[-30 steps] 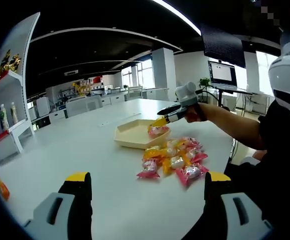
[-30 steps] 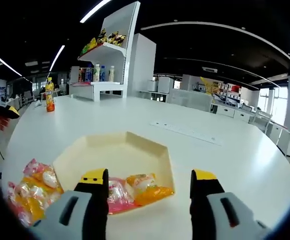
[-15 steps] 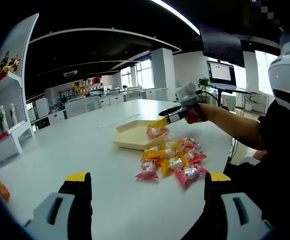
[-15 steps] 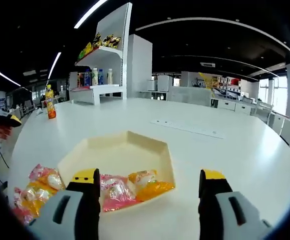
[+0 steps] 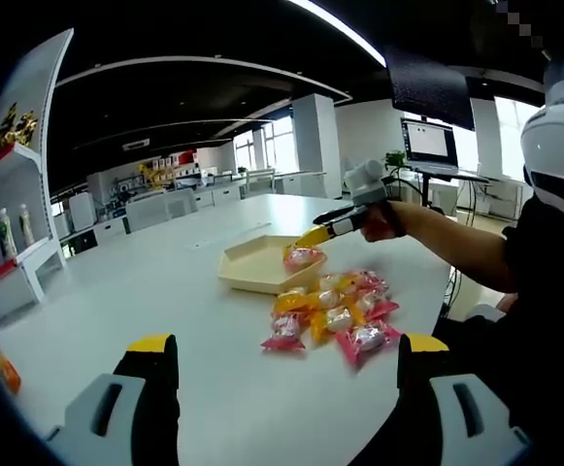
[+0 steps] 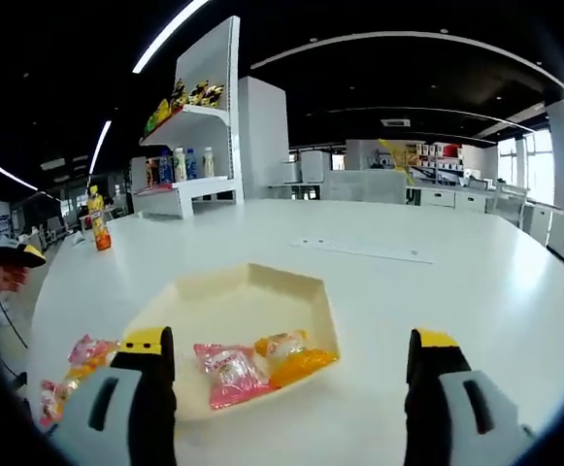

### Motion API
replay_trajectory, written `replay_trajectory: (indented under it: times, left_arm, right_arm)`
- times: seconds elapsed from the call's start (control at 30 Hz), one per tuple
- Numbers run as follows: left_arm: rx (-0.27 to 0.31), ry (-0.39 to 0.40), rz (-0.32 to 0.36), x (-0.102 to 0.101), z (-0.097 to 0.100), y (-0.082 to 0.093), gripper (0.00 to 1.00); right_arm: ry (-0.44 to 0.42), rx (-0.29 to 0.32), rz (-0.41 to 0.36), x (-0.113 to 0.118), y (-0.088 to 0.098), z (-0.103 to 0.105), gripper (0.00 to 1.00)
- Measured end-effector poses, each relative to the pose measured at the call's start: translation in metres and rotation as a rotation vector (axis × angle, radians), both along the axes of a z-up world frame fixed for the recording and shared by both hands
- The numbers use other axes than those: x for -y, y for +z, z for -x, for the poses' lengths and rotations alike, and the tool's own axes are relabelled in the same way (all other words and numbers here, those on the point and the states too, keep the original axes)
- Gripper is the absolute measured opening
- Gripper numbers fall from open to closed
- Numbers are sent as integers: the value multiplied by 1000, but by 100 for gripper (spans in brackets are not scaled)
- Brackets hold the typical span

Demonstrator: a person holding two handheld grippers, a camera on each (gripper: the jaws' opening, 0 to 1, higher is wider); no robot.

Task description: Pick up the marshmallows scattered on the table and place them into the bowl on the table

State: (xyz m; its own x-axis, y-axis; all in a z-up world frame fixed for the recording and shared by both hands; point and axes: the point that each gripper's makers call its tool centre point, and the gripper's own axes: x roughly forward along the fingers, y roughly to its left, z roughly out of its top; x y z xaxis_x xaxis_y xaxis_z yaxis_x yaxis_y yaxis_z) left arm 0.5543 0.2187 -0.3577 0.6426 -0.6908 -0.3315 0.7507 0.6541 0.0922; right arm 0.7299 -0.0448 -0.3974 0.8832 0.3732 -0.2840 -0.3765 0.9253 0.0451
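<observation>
A cream hexagonal bowl (image 6: pixel 291 280) sits on the white table and holds a pink marshmallow packet (image 6: pixel 227 369) and an orange one (image 6: pixel 287 357). My right gripper (image 6: pixel 290 342) hovers open just short of the bowl's near rim, with nothing between its jaws. In the left gripper view the right gripper (image 5: pixel 313 236) hangs over the bowl (image 5: pixel 248 270), held by a hand. Several pink and orange packets (image 5: pixel 330 316) lie in a pile beside the bowl. My left gripper (image 5: pixel 288 345) is open and empty, well short of the pile. The same pile (image 6: pixel 76 361) shows at the lower left.
A person's arm and body (image 5: pixel 476 252) take up the right side of the left gripper view. A white shelf with bottles and snacks (image 6: pixel 189 146) stands beyond the table, and an orange bottle (image 6: pixel 97 218) stands on the table's far left. A flat strip (image 6: pixel 359 249) lies behind the bowl.
My right gripper's jaws have spread wider and drawn back a little from the bowl; both packets stay inside it. The left gripper has hardly moved.
</observation>
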Motion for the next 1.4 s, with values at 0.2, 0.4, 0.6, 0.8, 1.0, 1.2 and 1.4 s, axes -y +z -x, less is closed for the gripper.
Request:
replay_trajectory:
  times: [0.2,0.4,0.6,0.8,1.0,1.2,1.4]
  left_arm:
    - [5,-1,0,0,2,1,93]
    - [4,1,0,0,3,0,93]
    - [9,-6,3,1,7,1,93]
    - [12,-6,2,1,9,1,93]
    - [7,-11,-1,4,10,-1,93]
    - [3,-22,0,8,11,-2,93]
    - [1,-25,-2,10,10,-3,93]
  right_arm:
    - [-2,19,-4,2,7,14,97]
    - [-4,38,-23,6,13,34,97]
    - [-19,63,-43,13,23,54,97]
    - [-11,86,-43,18,28,76,97]
    - [-9,80,-39,30,21,98,97]
    - [-4,77,-30,40,17,121,97]
    - [-54,87,-41,63,22,141,97]
